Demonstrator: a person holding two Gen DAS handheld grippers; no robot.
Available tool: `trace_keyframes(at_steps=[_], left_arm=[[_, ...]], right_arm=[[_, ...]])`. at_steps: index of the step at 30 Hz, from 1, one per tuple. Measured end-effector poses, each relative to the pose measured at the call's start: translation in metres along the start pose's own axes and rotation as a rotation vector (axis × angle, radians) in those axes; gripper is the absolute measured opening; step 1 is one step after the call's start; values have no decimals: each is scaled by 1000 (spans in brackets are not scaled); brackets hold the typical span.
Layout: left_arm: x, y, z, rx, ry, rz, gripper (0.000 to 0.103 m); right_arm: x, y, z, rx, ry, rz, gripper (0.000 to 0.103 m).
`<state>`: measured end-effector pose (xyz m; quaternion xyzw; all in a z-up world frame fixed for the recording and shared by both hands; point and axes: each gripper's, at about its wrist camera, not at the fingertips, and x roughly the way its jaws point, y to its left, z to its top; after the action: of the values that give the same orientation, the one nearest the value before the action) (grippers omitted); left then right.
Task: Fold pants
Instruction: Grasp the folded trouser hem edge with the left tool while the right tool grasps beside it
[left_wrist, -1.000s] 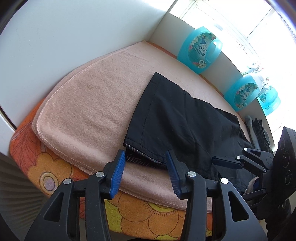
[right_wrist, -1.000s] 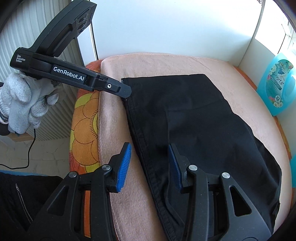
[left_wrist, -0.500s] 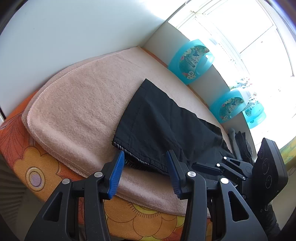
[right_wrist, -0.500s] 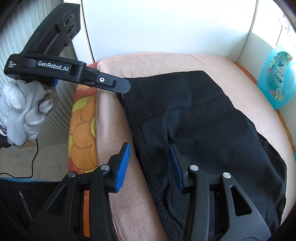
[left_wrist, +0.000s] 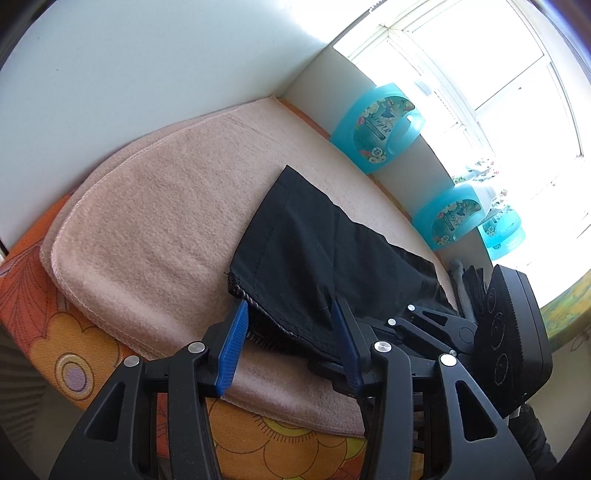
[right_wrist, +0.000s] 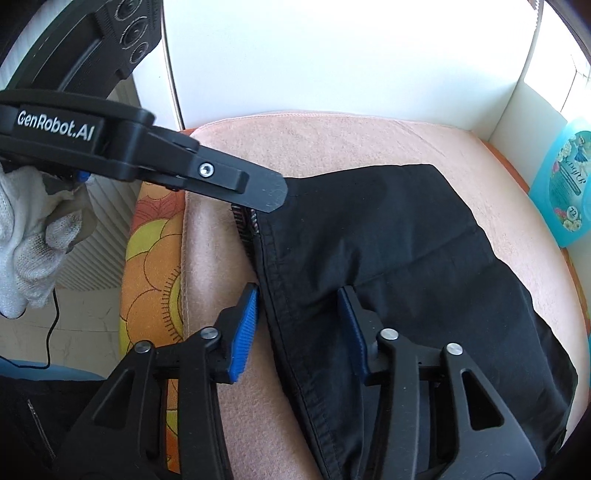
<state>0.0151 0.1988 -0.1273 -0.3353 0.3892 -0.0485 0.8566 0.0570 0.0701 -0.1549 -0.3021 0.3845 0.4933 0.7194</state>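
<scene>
- Pants (right_wrist: 406, 266), black, lie flat on a pink blanket (left_wrist: 166, 221) that covers an orange floral cushion (left_wrist: 55, 332); they sit toward the blanket's near edge and right side, with bare blanket along its far edge by the white wall.
- Left gripper (left_wrist: 291, 336): jaws partly apart, set around the pants' corner at the near edge; striped inner lining shows there. Can't tell if the blue pads press the cloth.
- Right gripper (right_wrist: 299, 325): jaws have just been closing, w/ the pants' stitched side edge between them. Left pad sits beside the seam, right pad on the fabric; grip not clear.
- Gloved hand (right_wrist: 29, 240), white knit, holds the left gripper's handle.
- Blue detergent bottles (left_wrist: 376, 129) stand along the cushion's right edge under a bright window.
</scene>
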Motion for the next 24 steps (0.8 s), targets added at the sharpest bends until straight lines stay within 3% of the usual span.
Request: trace_keyframes(at_steps=[2, 5, 13, 15, 18, 24], left_arm=[[-3, 2, -1, 1, -6, 21, 44], [-7, 4, -5, -6, -13, 45, 47], [14, -2, -11, -81, 52, -17, 49], [17, -5, -9, -96, 44, -26, 56], [23, -6, -3, -139, 32, -34, 65], [33, -12, 2, -190, 25, -65, 66]], right_arm=[[0, -6, -1, 24, -3, -4, 24], [0, -18, -4, 89, -18, 21, 14], [1, -50, -9, 272, -36, 183, 13], [3, -58, -11, 326, -44, 232, 12], [2, -57, -13, 326, -50, 237, 12], [5, -59, -12, 342, -48, 248, 12]])
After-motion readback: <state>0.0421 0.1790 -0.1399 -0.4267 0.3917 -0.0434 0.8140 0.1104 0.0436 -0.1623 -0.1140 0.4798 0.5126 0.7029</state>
